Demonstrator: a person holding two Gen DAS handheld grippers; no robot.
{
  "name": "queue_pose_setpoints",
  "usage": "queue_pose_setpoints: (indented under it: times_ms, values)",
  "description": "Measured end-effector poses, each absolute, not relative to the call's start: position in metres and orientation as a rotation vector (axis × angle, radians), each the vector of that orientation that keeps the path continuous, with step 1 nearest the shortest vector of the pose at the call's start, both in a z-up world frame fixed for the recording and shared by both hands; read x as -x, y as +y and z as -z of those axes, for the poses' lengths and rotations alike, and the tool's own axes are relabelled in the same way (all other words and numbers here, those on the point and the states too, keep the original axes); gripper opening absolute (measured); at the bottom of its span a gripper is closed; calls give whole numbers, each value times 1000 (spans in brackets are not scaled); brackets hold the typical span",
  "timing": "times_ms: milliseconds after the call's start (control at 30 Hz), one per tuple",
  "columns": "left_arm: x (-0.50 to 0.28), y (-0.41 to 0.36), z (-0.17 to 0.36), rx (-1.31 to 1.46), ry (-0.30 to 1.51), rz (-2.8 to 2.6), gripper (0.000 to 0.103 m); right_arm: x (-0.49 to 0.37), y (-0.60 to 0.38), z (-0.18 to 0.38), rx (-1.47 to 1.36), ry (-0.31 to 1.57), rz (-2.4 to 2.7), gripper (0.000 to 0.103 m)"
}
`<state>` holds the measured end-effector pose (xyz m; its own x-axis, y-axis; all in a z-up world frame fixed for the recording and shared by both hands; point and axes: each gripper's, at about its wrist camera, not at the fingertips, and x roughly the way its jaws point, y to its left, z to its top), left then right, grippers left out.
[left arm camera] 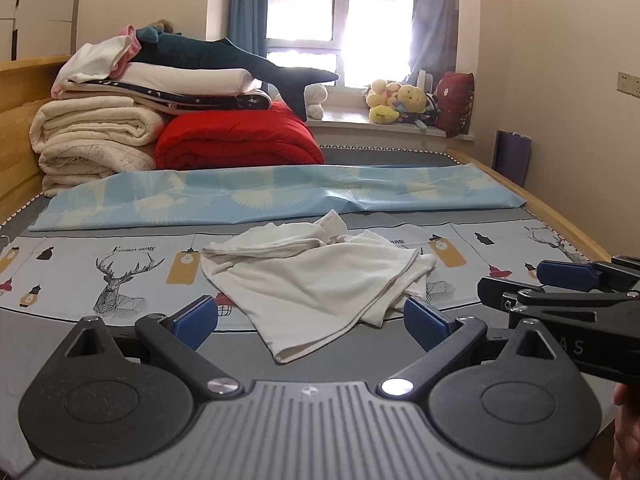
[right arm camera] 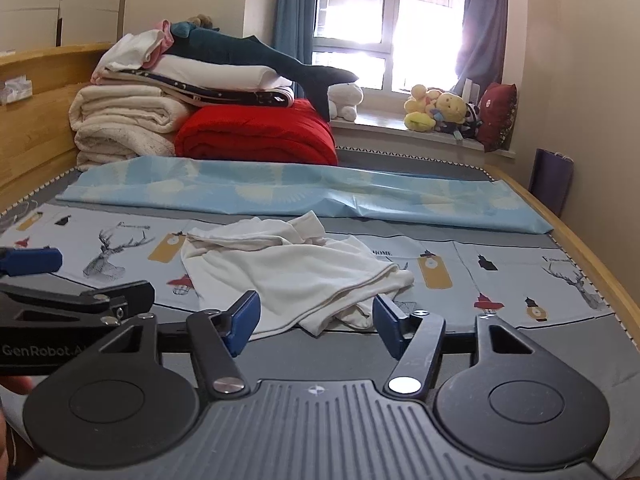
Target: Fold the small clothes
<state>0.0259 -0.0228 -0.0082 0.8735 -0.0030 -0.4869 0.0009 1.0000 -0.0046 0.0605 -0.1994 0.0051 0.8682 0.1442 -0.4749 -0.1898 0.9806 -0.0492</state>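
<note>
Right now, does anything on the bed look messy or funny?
Yes. The white garment lies crumpled in a heap on the deer-print sheet, with bunched folds instead of lying flat. The plush shark sits atop the folded bedding stack, its tail hanging off the side. Both tools, left and right, are open and empty.

I see daylight pouring through the window, blown out to white glare in both views. The room is evenly bright, and the bed carries only soft shadows. Fisheye curvature bends the walls and darkens the corners. Both feeds look sharp in the middle, slightly soft toward the edges.
</note>
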Motion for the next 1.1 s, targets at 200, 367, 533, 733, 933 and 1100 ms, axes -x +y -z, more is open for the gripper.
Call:
queue_pose_setpoints:
  times_ms: [200, 367, 533, 733, 933, 1100]
  values:
    - [-26, -22, 5, 16, 510, -7, 100, -58, -196, -5, 99, 499, -184, 63]
    - [-28, -23, 5, 1, 520, -5, 100, -59, -198, -4, 68, 517, -190, 63]
    - [-32, -21, 6, 15, 541, -24, 100, -61, -196, -4, 142, 522, -161, 63]
    - [-33, -23, 7, 17, 543, -19, 100, -60, -195, -4, 129, 528, -166, 63]
    - [-35, -22, 7, 25, 547, -16, 100, -61, -196, -3, 108, 535, -163, 63]
    - [-37, -22, 7, 29, 551, -7, 100, -61, -195, -3, 131, 531, -152, 63]
